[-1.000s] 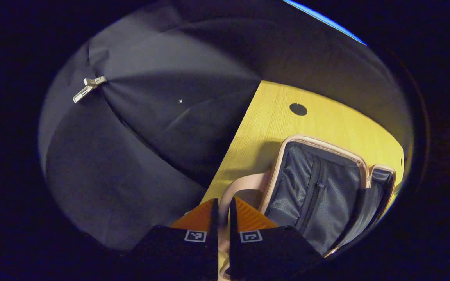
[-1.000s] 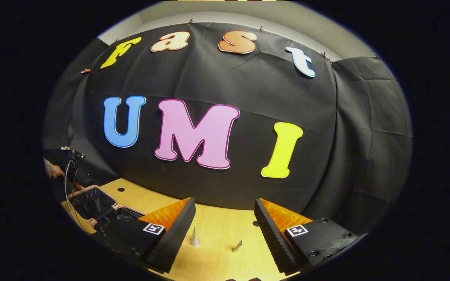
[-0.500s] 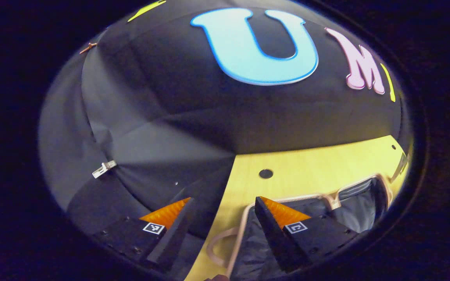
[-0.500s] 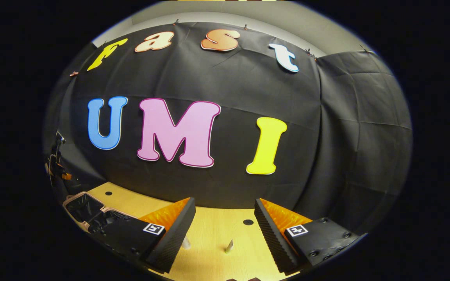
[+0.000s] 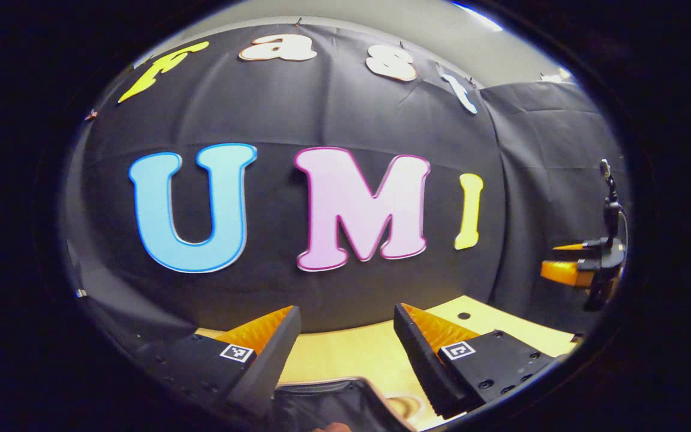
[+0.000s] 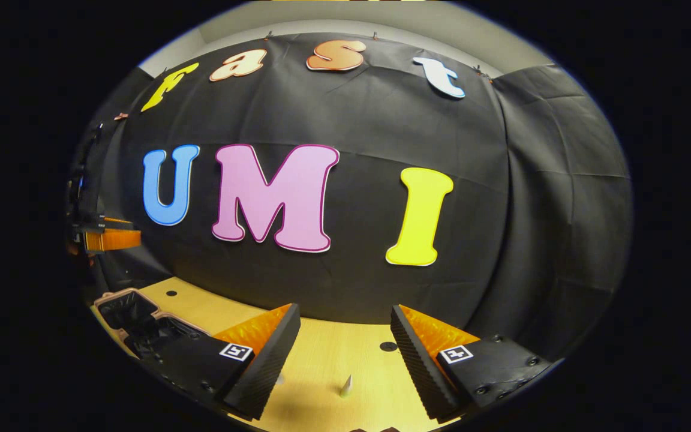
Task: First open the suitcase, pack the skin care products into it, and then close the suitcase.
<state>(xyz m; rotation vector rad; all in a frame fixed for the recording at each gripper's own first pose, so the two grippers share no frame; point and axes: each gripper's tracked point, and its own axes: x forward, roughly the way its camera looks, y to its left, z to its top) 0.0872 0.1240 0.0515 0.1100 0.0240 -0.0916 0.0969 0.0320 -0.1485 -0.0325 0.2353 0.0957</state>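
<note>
walls: black cloth (image 6: 381,120), creased, clipped up along its top edge
above cloth: pale wall strip (image 6: 321,21)
counter (image 6: 327,360): light wood, round dark holes

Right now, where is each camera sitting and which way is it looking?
Left gripper view: rides the left gripper, facing the booth wall over the table; its open fingers show low, the open suitcase just under them.
Right gripper view: rides the right gripper, facing the same wall; its open fingers show low, the suitcase lies far left.
Both share the wall, table and suitcase, and each sees the other gripper at its edge.
</note>
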